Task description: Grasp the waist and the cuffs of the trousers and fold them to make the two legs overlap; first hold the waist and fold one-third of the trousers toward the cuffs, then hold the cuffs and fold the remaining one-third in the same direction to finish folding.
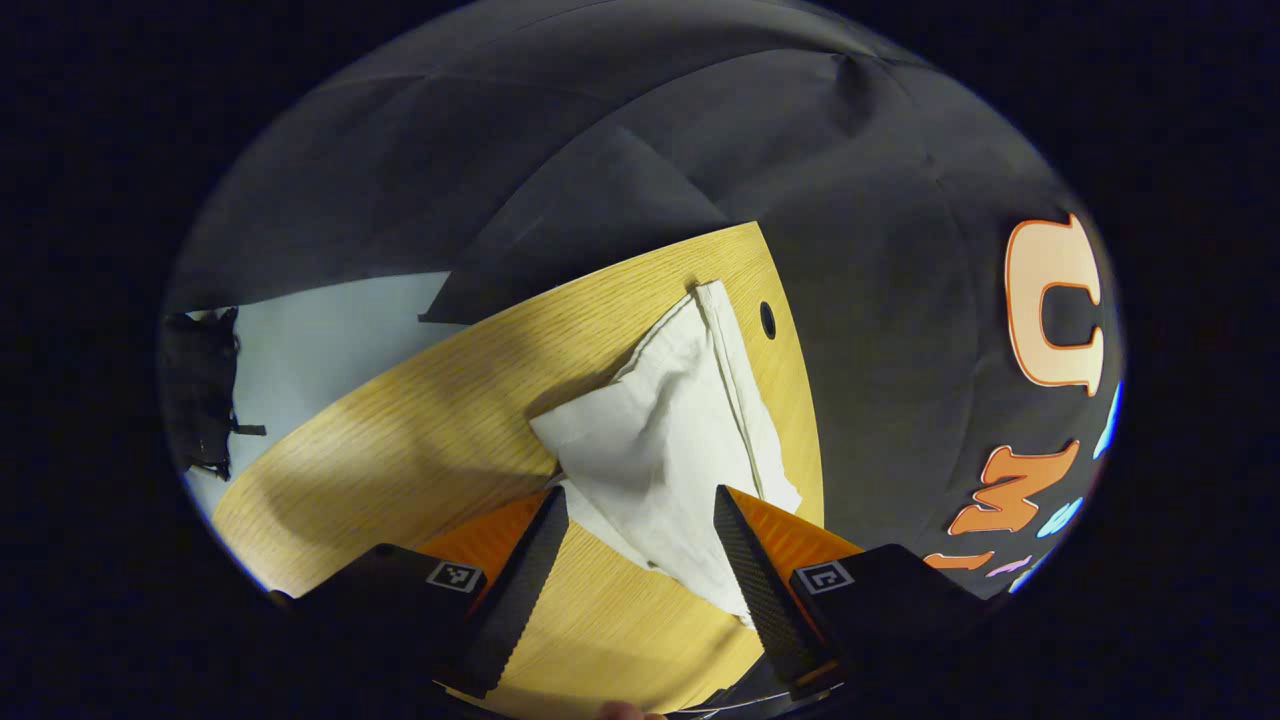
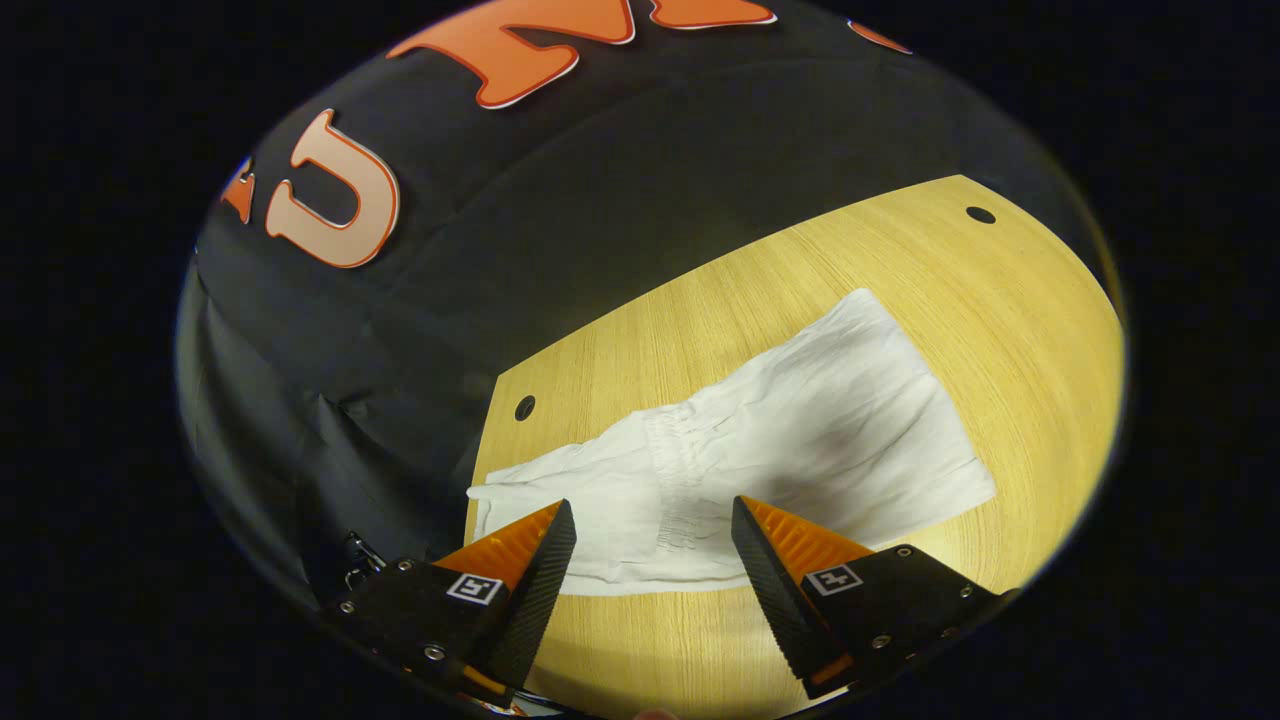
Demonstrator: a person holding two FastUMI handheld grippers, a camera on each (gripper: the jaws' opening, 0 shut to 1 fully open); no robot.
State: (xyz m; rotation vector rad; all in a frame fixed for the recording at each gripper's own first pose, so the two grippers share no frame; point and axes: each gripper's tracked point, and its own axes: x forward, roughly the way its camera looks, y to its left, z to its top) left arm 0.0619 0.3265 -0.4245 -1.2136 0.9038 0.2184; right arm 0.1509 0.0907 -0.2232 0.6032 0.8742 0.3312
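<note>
White trousers (image 2: pixel 800 440) lie partly folded on the wooden table (image 2: pixel 1030 330). In the right gripper view the gathered elastic waist (image 2: pixel 672 470) lies on top of the legs, with the remaining leg part stretching to the left toward the table edge. My right gripper (image 2: pixel 652 535) hovers open just above the waist band. In the left gripper view the trousers (image 1: pixel 670 440) run away from me along the table's right edge, and my left gripper (image 1: pixel 640 525) is open over their near end, fingers apart on either side of the cloth.
The table (image 1: pixel 420 440) has small round holes (image 1: pixel 767 320) (image 2: pixel 524 407) (image 2: pixel 980 214) near its corners. Black booth cloth surrounds the table. A pale floor patch (image 1: pixel 320 330) and a dark object (image 1: pixel 205 390) lie beyond the table's far left in the left gripper view.
</note>
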